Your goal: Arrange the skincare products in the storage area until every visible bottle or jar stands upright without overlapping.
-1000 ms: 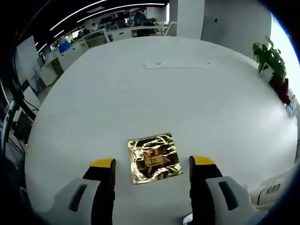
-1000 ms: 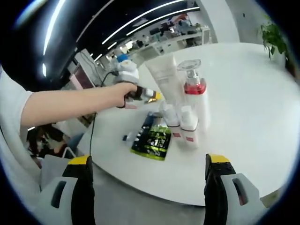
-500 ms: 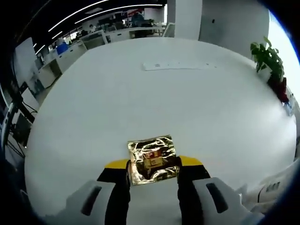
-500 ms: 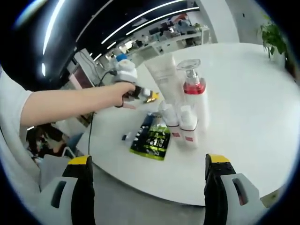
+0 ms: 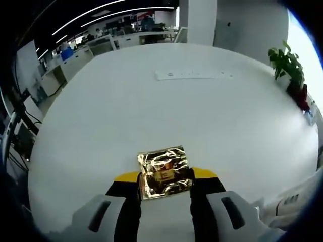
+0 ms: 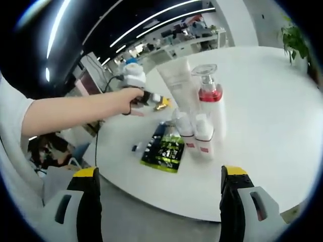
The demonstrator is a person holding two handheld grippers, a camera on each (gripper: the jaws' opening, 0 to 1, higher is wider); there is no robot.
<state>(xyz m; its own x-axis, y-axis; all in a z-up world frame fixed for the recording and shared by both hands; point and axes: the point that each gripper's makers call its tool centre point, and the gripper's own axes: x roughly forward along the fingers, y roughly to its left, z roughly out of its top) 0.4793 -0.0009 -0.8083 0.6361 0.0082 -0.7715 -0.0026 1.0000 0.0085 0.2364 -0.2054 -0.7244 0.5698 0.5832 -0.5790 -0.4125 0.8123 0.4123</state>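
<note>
My left gripper is shut on the near edge of a crinkled gold foil sachet over the white table. In the right gripper view, a person's hand holds that left gripper with the gold sachet at its tip. Beside it a white tube, a clear pump bottle with red liquid and two small white bottles stand upright close together. A green-and-black sachet lies flat in front of them. My right gripper hangs open, short of the table edge.
A white strip lies on the table's far side. A potted plant stands beyond the right edge. A small dark item lies left of the green sachet. Office desks fill the background.
My left jaws have come together on the gold sachet's near edge. In the right gripper view the left gripper has risen slightly. The right gripper has stayed put.
</note>
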